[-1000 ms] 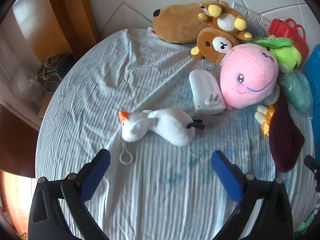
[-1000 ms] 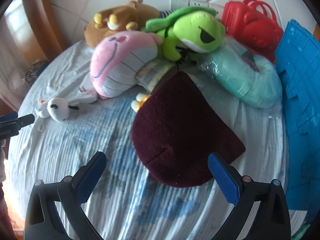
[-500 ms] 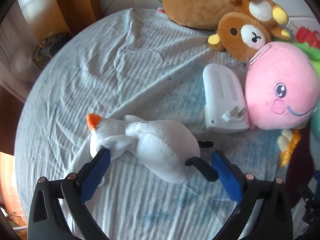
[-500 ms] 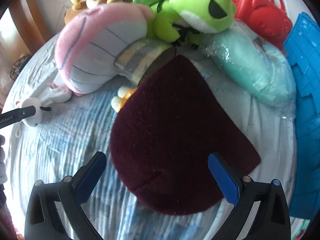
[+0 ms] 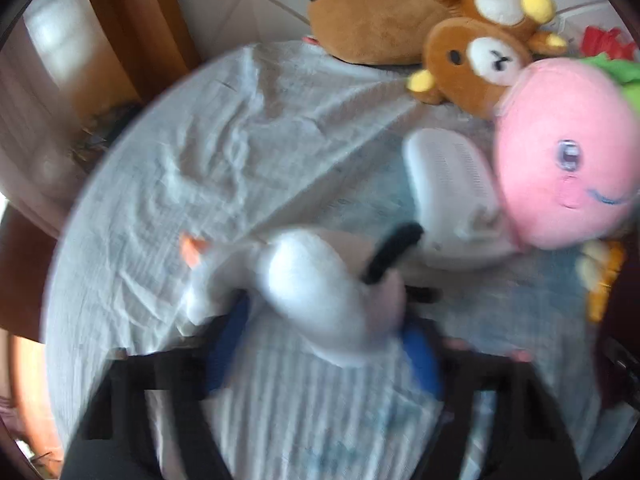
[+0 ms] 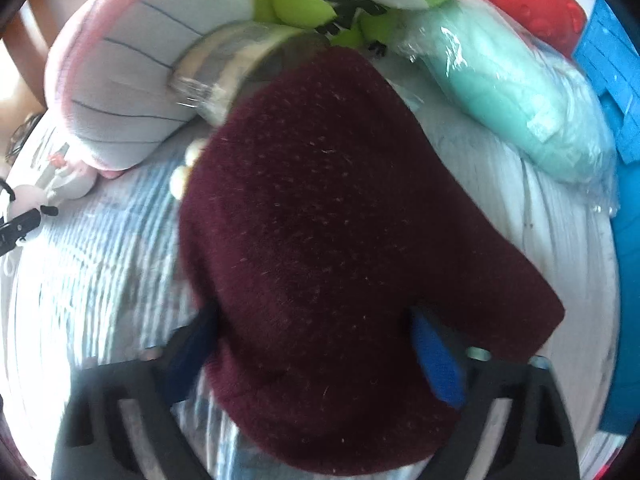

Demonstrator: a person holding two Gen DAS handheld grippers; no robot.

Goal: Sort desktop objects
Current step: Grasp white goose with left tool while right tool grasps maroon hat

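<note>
The left gripper (image 5: 320, 340) is clenched on the white goose (image 5: 320, 292): both blue pads press into its soft body, and the goose looks raised a little above the cloth (image 5: 200, 152), though the picture is blurred. Its orange beak (image 5: 191, 249) points left and a black foot (image 5: 394, 252) sticks up to the right. Just behind it lies the white adapter (image 5: 452, 196), touching the pink whale (image 5: 568, 152). I think the grip should stay firm in the middle of the body, because plush slips easily.

The right gripper (image 6: 316, 356) stands with a pad on each side of the dark red hat (image 6: 340, 240); I cannot tell if it already pinches the fabric. The hat lies flat on the cloth, its far end against the wrapped roll (image 6: 228, 68). To lift it well, the pads should gather a thick fold, not only the cloth under it.
</note>
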